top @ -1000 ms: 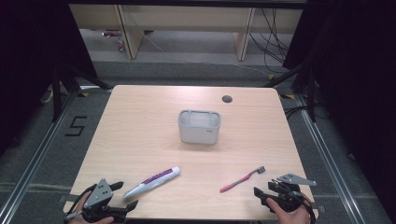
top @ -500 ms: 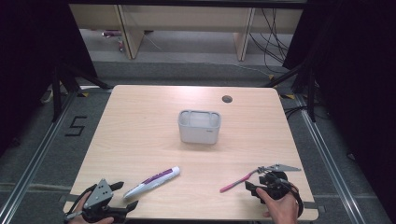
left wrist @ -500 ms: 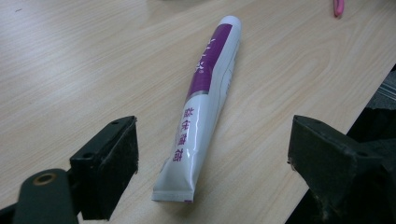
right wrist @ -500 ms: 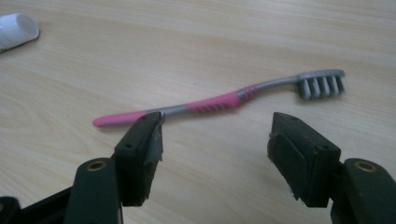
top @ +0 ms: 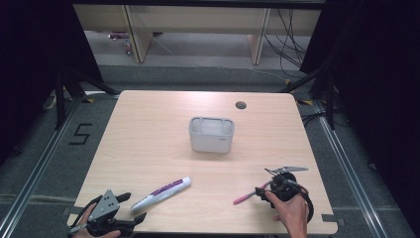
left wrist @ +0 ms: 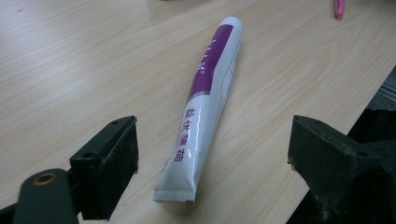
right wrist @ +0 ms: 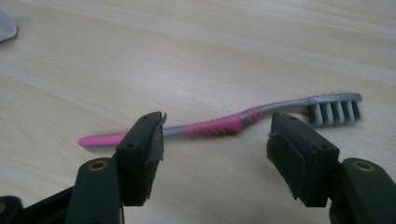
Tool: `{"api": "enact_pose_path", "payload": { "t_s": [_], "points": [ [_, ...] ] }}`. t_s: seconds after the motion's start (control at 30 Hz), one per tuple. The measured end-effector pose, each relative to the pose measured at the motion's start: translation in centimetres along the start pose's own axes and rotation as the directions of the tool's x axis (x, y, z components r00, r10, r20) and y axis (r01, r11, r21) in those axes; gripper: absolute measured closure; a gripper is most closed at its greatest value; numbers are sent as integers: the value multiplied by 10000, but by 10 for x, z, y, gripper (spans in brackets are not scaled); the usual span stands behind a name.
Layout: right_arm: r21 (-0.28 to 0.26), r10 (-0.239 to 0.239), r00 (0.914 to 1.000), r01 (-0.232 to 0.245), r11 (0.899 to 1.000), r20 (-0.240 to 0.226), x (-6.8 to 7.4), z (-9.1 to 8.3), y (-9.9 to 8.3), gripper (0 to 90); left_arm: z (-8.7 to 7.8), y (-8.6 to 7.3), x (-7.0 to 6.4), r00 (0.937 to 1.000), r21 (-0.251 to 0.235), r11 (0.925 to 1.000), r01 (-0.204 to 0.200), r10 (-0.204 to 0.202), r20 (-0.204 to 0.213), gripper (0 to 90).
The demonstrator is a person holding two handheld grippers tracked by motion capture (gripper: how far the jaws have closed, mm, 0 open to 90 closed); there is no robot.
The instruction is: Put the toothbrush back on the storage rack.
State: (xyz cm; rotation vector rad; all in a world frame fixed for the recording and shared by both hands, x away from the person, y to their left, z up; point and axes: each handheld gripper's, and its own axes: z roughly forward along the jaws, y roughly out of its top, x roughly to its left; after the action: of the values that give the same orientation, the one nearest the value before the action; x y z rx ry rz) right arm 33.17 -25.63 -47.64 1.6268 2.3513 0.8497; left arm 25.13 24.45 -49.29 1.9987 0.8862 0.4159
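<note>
Hovering wide open, the right hand-held gripper (right wrist: 215,154) is holding nothing above the pink toothbrush (right wrist: 219,125) lying flat near the bench's (top: 148,129) front edge. Closing crooked, it might flick the thin handle away. The left hand-held gripper (left wrist: 212,172), also open and holding nothing, is facing the toothpaste (left wrist: 205,102). The grey cup (top: 211,134) is looking empty.

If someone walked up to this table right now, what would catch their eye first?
Probably the pink toothbrush lying near the table's front right, with the right gripper poised over its handle, jaws open on either side. Next, the purple and white toothpaste tube at the front left, lying just ahead of the open left gripper. Behind them, a grey holder stands alone near the middle of the wooden table.
</note>
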Motion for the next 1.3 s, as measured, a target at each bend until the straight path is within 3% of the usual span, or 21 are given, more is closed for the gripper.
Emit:
{"api": "enact_pose_path", "payload": {
  "t_s": [0.07, 0.2, 0.27, 0.3, 0.43, 0.47, 0.53, 0.57, 0.6, 0.63, 0.73, 0.77, 0.83, 0.87, 0.9, 0.97, 1.03, 1.07, 1.2, 1.27, 1.3],
  "points": [
    [72, 111, 9999, -112, 9999, 89, 2, 1, 2, 369, -1, 0, 1, 10000, -13, 10000, 19, -19, 48, 154],
    [57, -167, 9998, 167, 9998, 50, 2, 2, 4, 382, -1, 1, 1, 10000, 56, 10000, -55, 55, 69, 154],
    [180, 217, 9980, -228, 9996, 585, 4, 4, 6, 385, -1, 1, 1, 10000, 87, 9999, -64, 64, 71, 154],
    [134, 130, 9971, -141, 9998, 750, 5, 5, 5, 390, -1, 1, 1, 10000, 87, 9999, -65, 65, 67, 154],
    [370, 117, 9967, -147, 9992, 799, 7, 9, 7, 420, 0, 1, 0, 10000, 58, 10000, -16, 16, 65, 154],
    [361, -215, 9984, 196, 9992, 527, 6, 10, 7, 426, 0, 0, 0, 10000, 34, 10000, -29, 29, 59, 154],
    [132, 86, 9979, -95, 9999, 646, 9, 11, 6, 428, -1, 1, 1, 9999, 94, 9999, -117, 117, -11, 154],
    [393, -103, 9972, 73, 9992, 747, 7, 12, 8, 425, -1, 1, 1, 9999, 124, 9998, -158, 158, -23, 154],
    [529, 156, 9965, -199, 9984, 820, 9, 12, 9, 423, 0, 1, 1, 9999, 96, 9999, -110, 110, -5, 154],
    [486, -11, 9968, -28, 9988, 802, 8, 14, 10, 420, 0, 1, 1, 9999, 93, 9999, -111, 111, 6, 154],
    [676, 109, 9961, -169, 9976, 873, 11, 17, 11, 414, 0, 1, 1, 10000, -8, 10000, -36, 36, 53, 154],
    [642, -197, 9953, 136, 9978, 952, 10, 19, 11, 414, 0, 1, 1, 10000, -12, 10000, -26, 26, 44, 154],
    [701, -69, 9953, 1, 9975, 965, 11, 20, 12, 415, 0, 1, 1, 10000, 14, 10000, -29, 29, 39, 154],
    [811, -295, 9935, 206, 9965, 1096, 11, 22, 14, 415, 0, 1, 1, 10000, 12, 10000, -2, 2, 73, 154],
    [844, -107, 9939, 13, 9964, 1101, 13, 22, 14, 411, 0, 1, 1, 10000, -6, 10000, -48, 48, 41, 154],
    [844, 77, 9952, -160, 9963, 978, 13, 22, 14, 407, -1, 1, 1, 10000, 21, 10000, -43, 43, 60, 154],
    [551, -180, 9953, 128, 9984, 954, 12, 23, 18, 407, 0, 1, 1, 10000, 21, 10000, -52, 52, 75, 154],
    [662, 136, 9953, -200, 9976, 954, 13, 22, 19, 407, 0, 1, 1, 10000, -18, 10000, -23, 23, 59, 154],
    [468, 34, 9960, -76, 9989, 891, 12, 25, 22, 404, 0, 1, 1, 9999, 23, 10000, -79, 79, 80, 154],
    [649, 350, 9947, -414, 9970, 971, 13, 26, 27, 401, -1, 1, 2, 9998, 129, 9997, -205, 205, -9, 154],
    [554, 44, 9955, -96, 9984, 944, 11, 29, 28, 400, 0, 1, 2, 9999, 71, 9999, -142, 142, 20, 154]
  ]
}}
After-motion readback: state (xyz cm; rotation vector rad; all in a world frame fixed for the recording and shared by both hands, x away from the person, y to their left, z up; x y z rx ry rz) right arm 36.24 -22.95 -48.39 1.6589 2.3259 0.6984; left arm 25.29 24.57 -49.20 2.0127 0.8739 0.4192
